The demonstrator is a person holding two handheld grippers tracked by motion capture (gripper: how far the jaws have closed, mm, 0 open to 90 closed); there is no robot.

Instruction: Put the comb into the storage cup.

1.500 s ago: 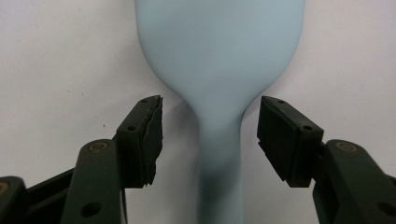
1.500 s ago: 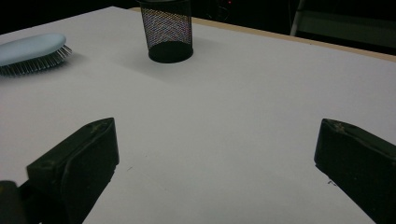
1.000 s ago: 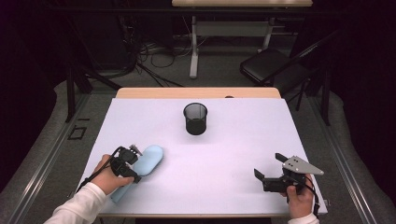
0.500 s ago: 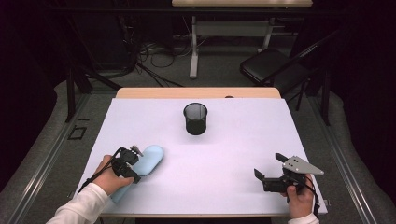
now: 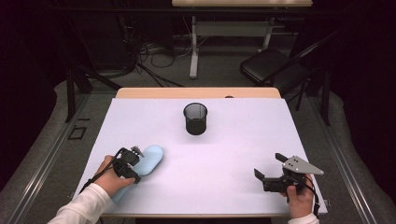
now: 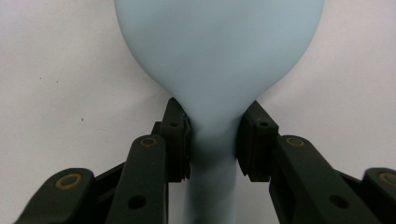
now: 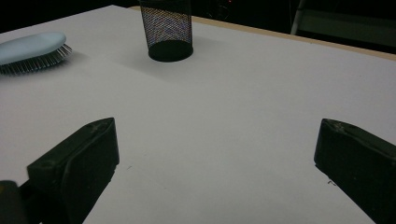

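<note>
Low at the frame's left lies the pale blue hairbrush (image 5: 148, 160), bristles down, its neck pinched by the left gripper (image 6: 212, 140), whose jaws have just closed. Grasping looks done; lifting toward the mesh cup (image 5: 195, 118) seems next. Lower right, the right gripper (image 5: 269, 172) idles, gaping.

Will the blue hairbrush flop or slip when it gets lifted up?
The hairbrush probably stays stiff; its shell looks like hard plastic. The left gripper pinches the narrow neck, so the wide head may tip down. The smooth surface might slip a little.
</note>
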